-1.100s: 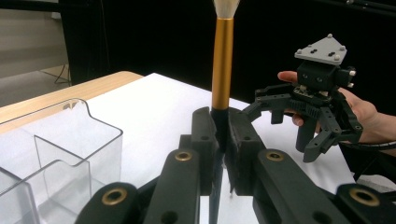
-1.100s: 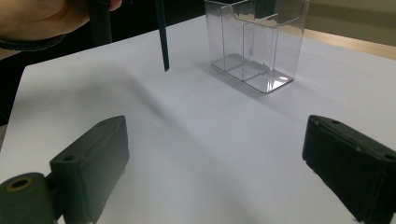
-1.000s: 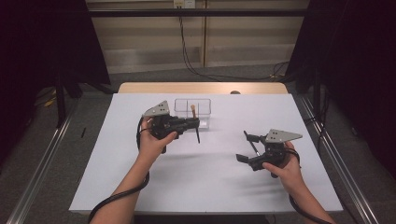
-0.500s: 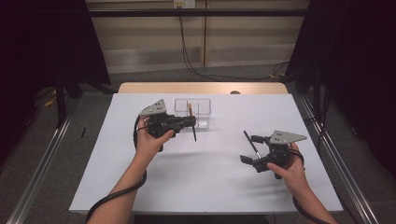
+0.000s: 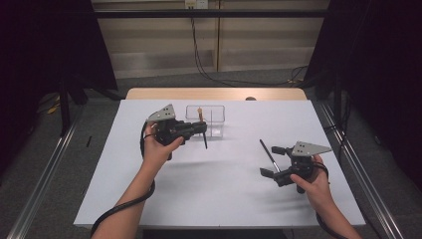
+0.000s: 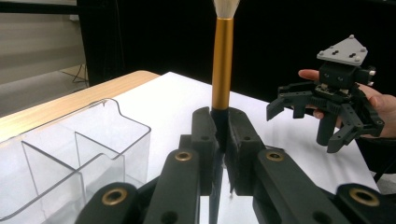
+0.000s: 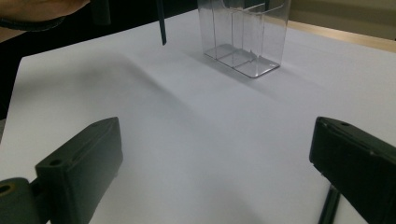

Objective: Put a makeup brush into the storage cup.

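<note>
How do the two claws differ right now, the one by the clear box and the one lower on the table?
The left claw is shut on a makeup brush held upright; the right claw stands wide open and grips nothing. The left claw hangs beside the clear divided box; the right claw sits well away from it, next to a thin black brush lying on the white table. Both are black, hand-held, and carry a grey three-cornered plate.

The organizer (image 5: 206, 119) stands on the tabletop (image 5: 219, 199), just beyond the left claw (image 5: 201, 128). A brush (image 5: 269, 156) lies on the tabletop beside the right claw (image 5: 271, 160), well apart from the organizer.
</note>
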`<state>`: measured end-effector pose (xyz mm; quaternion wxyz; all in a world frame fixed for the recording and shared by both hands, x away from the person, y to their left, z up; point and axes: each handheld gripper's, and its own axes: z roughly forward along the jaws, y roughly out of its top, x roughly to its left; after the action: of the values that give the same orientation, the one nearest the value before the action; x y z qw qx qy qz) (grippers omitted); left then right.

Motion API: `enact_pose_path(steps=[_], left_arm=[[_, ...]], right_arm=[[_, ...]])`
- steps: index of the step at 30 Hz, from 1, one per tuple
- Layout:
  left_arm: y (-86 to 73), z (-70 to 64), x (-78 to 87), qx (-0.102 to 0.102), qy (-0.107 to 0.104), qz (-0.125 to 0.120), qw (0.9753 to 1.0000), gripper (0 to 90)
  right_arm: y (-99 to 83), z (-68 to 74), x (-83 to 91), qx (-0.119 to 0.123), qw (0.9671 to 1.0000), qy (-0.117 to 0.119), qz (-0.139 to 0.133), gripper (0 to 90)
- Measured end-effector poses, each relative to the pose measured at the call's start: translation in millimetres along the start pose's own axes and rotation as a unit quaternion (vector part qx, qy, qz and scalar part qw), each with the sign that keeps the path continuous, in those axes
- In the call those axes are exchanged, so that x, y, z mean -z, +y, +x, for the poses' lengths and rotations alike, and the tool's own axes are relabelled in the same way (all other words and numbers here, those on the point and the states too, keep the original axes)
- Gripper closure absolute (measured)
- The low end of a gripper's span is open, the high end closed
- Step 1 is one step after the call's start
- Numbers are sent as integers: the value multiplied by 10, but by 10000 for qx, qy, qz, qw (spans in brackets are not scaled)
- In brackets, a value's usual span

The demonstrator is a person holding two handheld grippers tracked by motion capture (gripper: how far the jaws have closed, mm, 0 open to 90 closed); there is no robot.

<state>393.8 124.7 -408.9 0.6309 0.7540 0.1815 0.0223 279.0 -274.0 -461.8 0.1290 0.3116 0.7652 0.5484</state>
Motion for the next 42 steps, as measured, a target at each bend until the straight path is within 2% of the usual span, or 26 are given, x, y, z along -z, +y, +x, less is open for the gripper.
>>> enact_pose_path(steps=[17, 24, 31, 42], left_arm=[[59, 57, 17, -27, 61, -3, 10000, 830], [83, 102, 40, -17, 163, 4, 9999, 830], [113, 155, 45, 64, 193, -32, 9998, 830], [241, 214, 43, -3, 300, -14, 9995, 830]], right_arm=[[-81, 16, 135, -10, 9998, -174, -88, 16], [-126, 12, 166, -30, 9996, -254, -109, 18], [-151, 8, 174, 9, 9996, -252, -127, 22], [-164, -1, 190, 52, 9996, -269, -102, 19]])
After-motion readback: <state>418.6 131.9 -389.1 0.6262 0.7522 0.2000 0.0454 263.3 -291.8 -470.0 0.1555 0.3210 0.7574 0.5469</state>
